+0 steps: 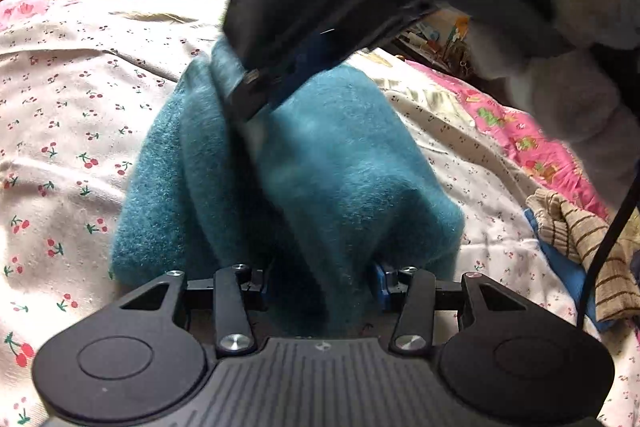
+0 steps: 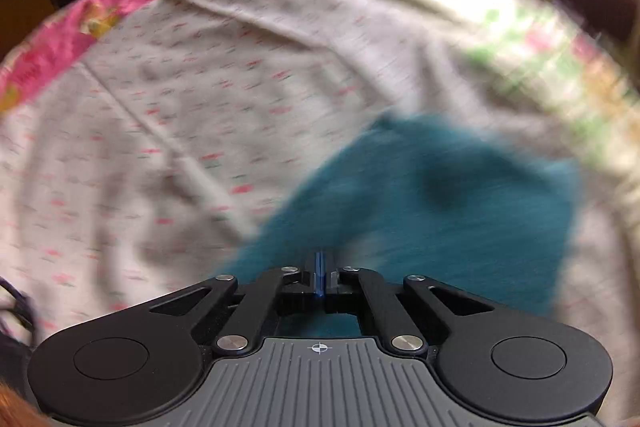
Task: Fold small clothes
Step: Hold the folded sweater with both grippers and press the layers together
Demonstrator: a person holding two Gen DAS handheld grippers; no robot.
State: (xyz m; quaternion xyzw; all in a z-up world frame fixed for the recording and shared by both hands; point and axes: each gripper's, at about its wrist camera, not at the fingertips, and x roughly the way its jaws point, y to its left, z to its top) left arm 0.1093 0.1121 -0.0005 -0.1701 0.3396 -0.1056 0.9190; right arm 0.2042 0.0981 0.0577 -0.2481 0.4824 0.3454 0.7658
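While the teal cloth [image 1: 304,179] is pinched by both the left gripper [image 1: 320,283] and the tightly closed right gripper [image 1: 256,95], folding is only begun.

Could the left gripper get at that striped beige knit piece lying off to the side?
Probably not right away: the left gripper has the fuzzy teal garment bunched between its fingers. The striped beige knit piece itself lies uncovered on the cherry-print bedsheet.

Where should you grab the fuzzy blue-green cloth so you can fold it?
Best guess: take the teal cloth by its near edge, coming in low from the near side. That end is bunched into a thick ridge between the left gripper, enough to pinch. The right gripper comes steeply from above, pinching a raised fold at the far end, lifting both ends off the bedsheet.
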